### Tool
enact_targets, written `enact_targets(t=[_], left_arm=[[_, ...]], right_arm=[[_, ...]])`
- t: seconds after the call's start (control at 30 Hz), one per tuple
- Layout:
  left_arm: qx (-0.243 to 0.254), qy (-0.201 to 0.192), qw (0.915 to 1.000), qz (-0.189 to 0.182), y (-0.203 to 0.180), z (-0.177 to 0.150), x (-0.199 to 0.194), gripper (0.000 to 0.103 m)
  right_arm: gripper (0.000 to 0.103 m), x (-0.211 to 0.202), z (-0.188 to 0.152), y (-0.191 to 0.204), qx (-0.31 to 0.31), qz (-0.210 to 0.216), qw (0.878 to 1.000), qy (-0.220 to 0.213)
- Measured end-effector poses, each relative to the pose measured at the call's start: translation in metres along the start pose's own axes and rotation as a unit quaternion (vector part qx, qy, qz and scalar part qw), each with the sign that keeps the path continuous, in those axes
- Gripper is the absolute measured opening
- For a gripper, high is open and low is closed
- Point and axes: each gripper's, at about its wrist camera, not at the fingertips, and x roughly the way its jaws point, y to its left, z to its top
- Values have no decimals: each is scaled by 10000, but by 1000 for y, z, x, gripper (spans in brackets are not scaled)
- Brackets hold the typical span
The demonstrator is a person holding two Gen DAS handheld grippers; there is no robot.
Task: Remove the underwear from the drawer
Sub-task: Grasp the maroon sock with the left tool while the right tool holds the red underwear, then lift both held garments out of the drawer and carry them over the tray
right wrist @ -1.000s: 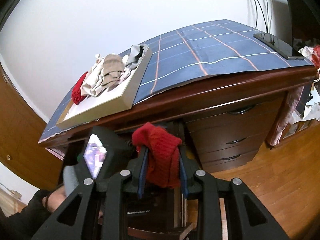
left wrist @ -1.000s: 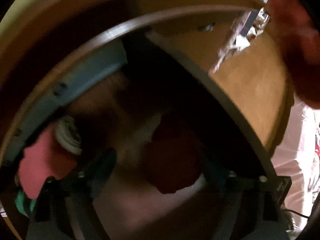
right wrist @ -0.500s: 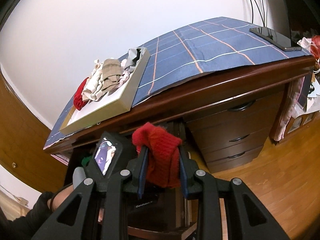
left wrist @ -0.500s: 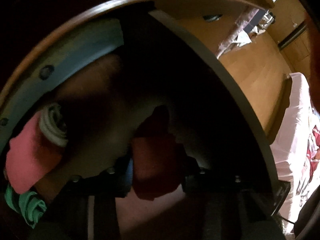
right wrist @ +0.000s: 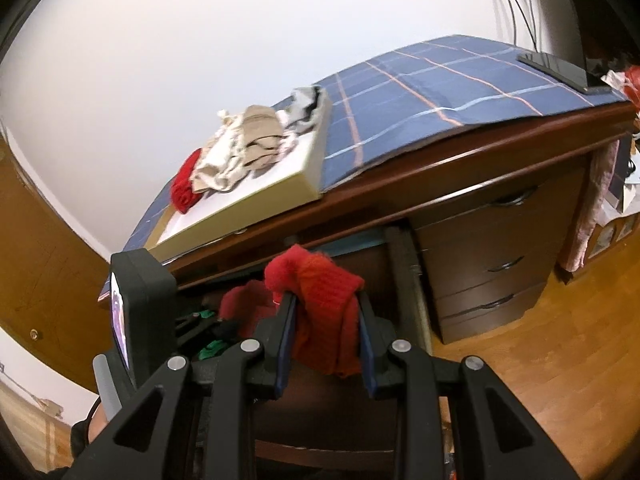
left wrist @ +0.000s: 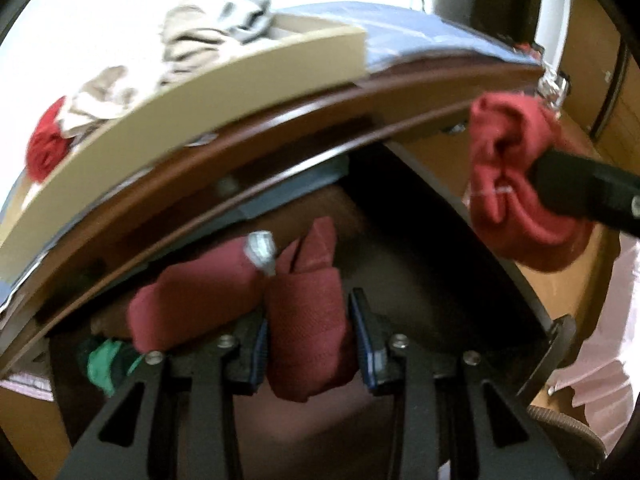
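Between left jaws, dark red underwear (left wrist: 306,332), clamped above open drawer (left wrist: 532,304)

1. No text, label, brand or number could be read in either wrist view.
2. The small lit screen (right wrist: 119,322) beside the right gripper showed only a blur, nothing legible.

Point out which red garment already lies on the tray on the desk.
The bright red bundle at the tray's left end; the other red pieces are gripped or still in the drawer.
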Motion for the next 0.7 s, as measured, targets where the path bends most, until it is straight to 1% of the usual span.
enact_targets(t=[0.1, 0.2, 0.23, 0.3, 0.33, 0.57, 0.7], left_arm=[[-142, -175, 9997, 64, 20, -11, -21, 35], [-292, -349, 9989, 125, 27, -18, -34, 35], [-324, -384, 9986, 144, 27, -16, -29, 35], [-455, -488, 9976, 200, 36, -25, -39, 35], [-509, -516, 9972, 209, 34, -26, -38, 35], [-943, -794, 9917, 361, 71, -48, -52, 35], [-1153, -928, 9882, 384, 88, -57, -63, 35]], right_arm=[[30, -3, -5, 18, -167, -17, 9998, -90], [31, -5, -9, 33, -240, 89, 9996, -94], [31, -6, -10, 39, -286, 97, 9995, -106], [30, -6, -13, 47, -350, 127, 9992, -108], [30, -6, -14, 52, -376, 153, 9991, -102], [30, -5, -19, 85, -658, 272, 9974, -78], [30, -2, -19, 104, -856, 360, 9957, -47]])
